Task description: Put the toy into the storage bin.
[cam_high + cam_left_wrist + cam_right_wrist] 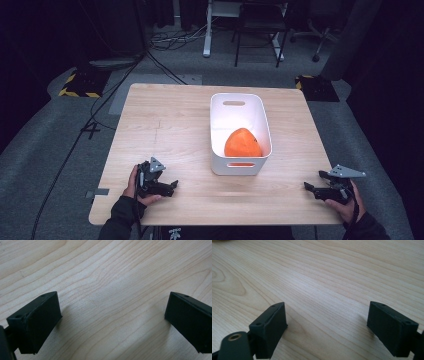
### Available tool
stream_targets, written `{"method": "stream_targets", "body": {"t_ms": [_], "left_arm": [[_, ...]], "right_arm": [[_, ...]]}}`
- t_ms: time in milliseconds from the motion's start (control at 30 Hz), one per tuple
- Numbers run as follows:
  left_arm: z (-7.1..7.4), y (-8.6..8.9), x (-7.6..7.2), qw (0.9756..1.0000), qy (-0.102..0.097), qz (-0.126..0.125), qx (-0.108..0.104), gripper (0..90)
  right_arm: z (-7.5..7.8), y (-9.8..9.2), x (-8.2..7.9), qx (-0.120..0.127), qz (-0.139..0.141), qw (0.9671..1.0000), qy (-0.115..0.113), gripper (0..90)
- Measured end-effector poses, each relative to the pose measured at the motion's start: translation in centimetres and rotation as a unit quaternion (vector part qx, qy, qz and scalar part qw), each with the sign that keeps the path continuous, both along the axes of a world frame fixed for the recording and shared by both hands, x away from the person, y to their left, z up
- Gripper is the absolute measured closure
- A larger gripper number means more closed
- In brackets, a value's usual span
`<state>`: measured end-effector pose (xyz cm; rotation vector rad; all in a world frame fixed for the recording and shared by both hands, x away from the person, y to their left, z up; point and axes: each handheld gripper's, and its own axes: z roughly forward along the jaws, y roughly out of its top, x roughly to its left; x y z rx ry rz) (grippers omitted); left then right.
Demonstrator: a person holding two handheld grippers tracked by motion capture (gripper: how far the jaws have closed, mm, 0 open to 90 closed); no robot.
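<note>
Dark room, pale wooden desk (165,125) under overhead light. White bin (241,132) stood right of centre; orange rounded object (242,143) lay inside, at near end. My left gripper (167,188) rested near front-left edge, fingers (37,322) spread, nothing between. My right gripper (311,189) near front-right edge, fingers (270,327) spread too, well apart from bin.

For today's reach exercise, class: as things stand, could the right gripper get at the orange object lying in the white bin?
Probably yes. The right gripper rests open on the table, apart from the white bin. The bin is open-topped, the orange object lies uncovered, and nothing stands between them; it must come over the bin's wall from above.
</note>
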<state>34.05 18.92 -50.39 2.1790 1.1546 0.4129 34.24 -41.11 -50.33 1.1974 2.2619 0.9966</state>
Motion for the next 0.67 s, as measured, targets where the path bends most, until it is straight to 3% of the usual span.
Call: {"method": "stream_targets", "body": {"t_ms": [667], "left_arm": [[0.01, -0.03, 0.09, 1.0, 0.002, -0.001, -0.001, 0.3]], "right_arm": [[0.0, -0.01, 0.02, 0.0, 0.001, 1.0, 0.0, 15.9]]}}
